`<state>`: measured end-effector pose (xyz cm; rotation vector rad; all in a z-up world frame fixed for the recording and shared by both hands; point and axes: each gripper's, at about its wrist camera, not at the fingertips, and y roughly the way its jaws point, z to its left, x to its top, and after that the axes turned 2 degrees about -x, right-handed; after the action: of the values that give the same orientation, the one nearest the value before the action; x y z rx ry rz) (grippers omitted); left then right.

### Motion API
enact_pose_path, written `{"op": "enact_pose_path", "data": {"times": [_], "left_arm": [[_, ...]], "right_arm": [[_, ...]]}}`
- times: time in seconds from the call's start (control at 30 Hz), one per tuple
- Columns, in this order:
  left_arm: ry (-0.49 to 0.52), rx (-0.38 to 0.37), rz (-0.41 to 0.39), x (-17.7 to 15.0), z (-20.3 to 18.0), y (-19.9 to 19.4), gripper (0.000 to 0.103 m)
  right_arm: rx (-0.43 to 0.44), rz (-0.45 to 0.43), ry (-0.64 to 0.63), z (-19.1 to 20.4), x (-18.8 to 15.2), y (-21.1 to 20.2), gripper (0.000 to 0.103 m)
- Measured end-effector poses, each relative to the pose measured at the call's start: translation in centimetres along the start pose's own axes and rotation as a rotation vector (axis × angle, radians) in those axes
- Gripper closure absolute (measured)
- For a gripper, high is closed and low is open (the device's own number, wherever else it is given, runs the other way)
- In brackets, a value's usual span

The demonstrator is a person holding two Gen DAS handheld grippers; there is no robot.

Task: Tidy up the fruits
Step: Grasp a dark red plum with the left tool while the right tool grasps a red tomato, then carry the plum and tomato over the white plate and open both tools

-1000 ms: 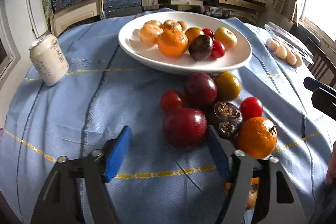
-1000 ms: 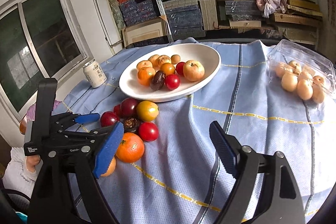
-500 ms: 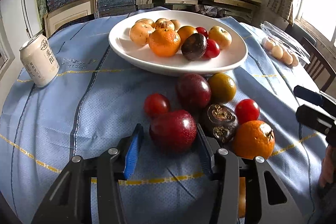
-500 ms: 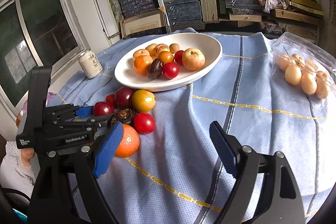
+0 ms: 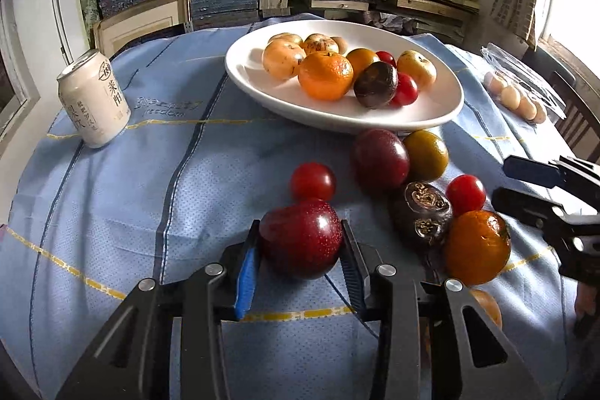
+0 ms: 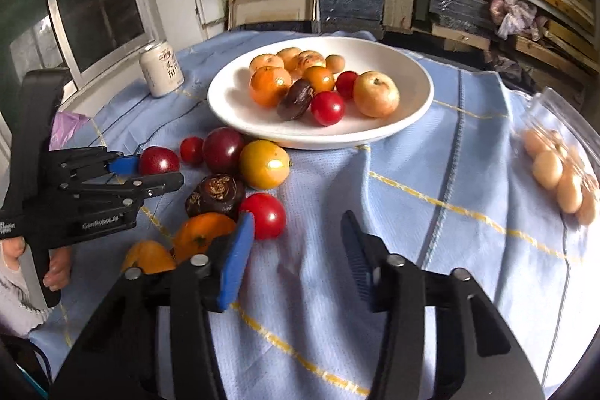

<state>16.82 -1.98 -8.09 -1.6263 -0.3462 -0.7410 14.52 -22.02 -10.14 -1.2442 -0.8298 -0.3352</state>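
My left gripper (image 5: pixel 300 242) is shut on a dark red plum (image 5: pixel 302 237) that rests on the blue cloth. It also shows in the right wrist view (image 6: pixel 159 161). Loose fruit lies beside it: a small red tomato (image 5: pixel 313 180), a second dark plum (image 5: pixel 379 160), a yellow-green fruit (image 5: pixel 426 154), a brown fruit (image 5: pixel 423 208), another tomato (image 5: pixel 465 193) and an orange (image 5: pixel 477 246). A white plate (image 5: pixel 262 89) behind them holds several fruits. My right gripper (image 6: pixel 298 242) is open and empty over bare cloth, right of the loose fruit.
A white drink can (image 5: pixel 93 98) stands at the left of the table. A clear plastic box of pale round fruits (image 6: pixel 558 167) lies at the right. Shelves stacked with boxes stand behind the table. A chair (image 5: pixel 573 115) is at the far right.
My left gripper has moved forward and closed its jaws around the dark red plum. My right gripper has narrowed its opening and moved left toward the loose fruit.
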Motion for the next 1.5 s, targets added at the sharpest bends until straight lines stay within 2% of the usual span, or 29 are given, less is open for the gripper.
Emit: {"op": "enact_pose_path", "data": {"times": [0.17, 0.47, 0.6, 0.67, 0.8, 1.07, 1.23, 1.5], "left_arm": [[0.004, 0.008, 0.003, 0.0, 0.0, 0.1, 0.063], [0.004, 0.014, 0.004, 0.0, 0.1, 0.2, 0.061], [0.004, 0.013, 0.004, 0.0, 0.1, 0.2, 0.061], [0.005, 0.014, 0.004, 0.0, 0.1, 0.1, 0.061], [0.005, 0.014, 0.004, 0.0, 0.1, 0.1, 0.061], [0.003, 0.013, 0.003, 0.0, 0.1, 0.1, 0.062], [-0.012, 0.021, -0.003, 0.1, 0.2, 0.1, 0.063], [-0.021, 0.046, -0.082, 0.5, 0.1, -1.8, 0.063]], "right_arm": [[0.098, 0.050, -0.002, -0.2, 1.2, 1.5, 0.059], [0.129, 0.066, -0.002, 0.4, 1.3, 2.9, 0.060], [0.160, 0.079, 0.021, -0.2, 1.2, 3.1, 0.065], [0.173, 0.087, 0.030, -0.5, 1.2, 3.2, 0.073], [0.165, 0.083, 0.019, -0.2, 1.0, 3.1, 0.073], [0.129, 0.048, 0.019, -0.1, 0.8, 2.4, 0.074], [0.121, -0.032, 0.048, -0.9, 1.4, -0.2, 0.074], [0.130, -0.082, 0.078, -1.2, 1.1, -2.7, 0.074]]}}
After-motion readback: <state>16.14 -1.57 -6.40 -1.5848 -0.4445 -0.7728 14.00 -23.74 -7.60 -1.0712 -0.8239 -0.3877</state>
